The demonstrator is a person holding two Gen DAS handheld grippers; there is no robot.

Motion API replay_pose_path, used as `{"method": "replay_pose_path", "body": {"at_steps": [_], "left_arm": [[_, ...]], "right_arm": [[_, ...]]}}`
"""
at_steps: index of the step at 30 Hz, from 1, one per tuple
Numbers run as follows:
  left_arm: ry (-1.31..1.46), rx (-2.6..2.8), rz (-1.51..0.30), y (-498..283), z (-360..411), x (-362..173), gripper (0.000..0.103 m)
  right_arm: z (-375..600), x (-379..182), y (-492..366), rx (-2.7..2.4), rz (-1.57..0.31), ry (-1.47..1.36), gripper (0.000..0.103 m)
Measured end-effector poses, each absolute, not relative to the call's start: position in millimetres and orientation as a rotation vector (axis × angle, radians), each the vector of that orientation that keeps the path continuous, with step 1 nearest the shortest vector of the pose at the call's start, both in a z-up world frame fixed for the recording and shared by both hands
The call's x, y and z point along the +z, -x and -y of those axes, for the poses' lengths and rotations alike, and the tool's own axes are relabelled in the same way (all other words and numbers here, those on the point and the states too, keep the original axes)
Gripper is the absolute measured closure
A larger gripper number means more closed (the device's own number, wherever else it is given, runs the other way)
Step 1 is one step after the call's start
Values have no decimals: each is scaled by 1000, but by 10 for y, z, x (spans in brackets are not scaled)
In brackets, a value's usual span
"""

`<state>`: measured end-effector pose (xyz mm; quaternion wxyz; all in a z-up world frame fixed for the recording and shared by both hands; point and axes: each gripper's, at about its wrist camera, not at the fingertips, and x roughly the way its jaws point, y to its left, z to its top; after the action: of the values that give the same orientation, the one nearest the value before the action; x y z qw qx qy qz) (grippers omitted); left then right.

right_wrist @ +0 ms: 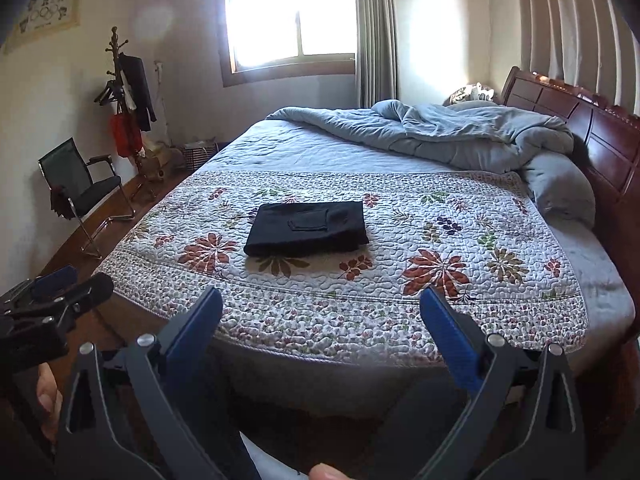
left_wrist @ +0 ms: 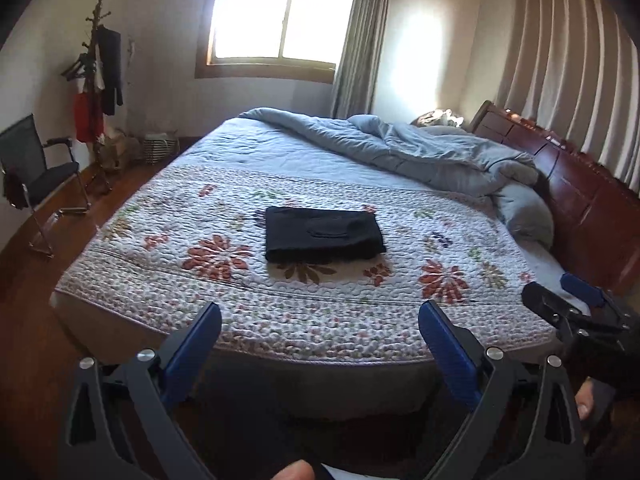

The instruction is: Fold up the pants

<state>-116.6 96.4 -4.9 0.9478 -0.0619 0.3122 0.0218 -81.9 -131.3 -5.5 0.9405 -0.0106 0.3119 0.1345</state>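
Chair [left_wrist: 44, 176] and coat rack [left_wrist: 98, 72] stood by the left wall, well apart from the work. Left tongs [left_wrist: 320, 332] hung spread and empty short of the bed's [left_wrist: 132, 340] near edge. Pants [left_wrist: 322, 234], black, lay as a compact folded rectangle mid-quilt [left_wrist: 400, 312], pocket side up, touched by nothing; the fold looked finished, which likely explains both tools held back. Right tongs [right_wrist: 322, 318] were likewise spread, empty. Rumpled blue duvet [right_wrist: 460, 132] sat heaped toward the headboard [right_wrist: 580, 120], leaving flat room for folding.
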Motion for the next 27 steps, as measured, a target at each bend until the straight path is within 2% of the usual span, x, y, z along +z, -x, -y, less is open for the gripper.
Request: {"method": "replay_pose_path", "body": {"at_steps": [27], "left_arm": [[123,107,-663,944,-1085,-107,4]], "right_arm": [[1131,-208,507,321,-680,34,5]]}}
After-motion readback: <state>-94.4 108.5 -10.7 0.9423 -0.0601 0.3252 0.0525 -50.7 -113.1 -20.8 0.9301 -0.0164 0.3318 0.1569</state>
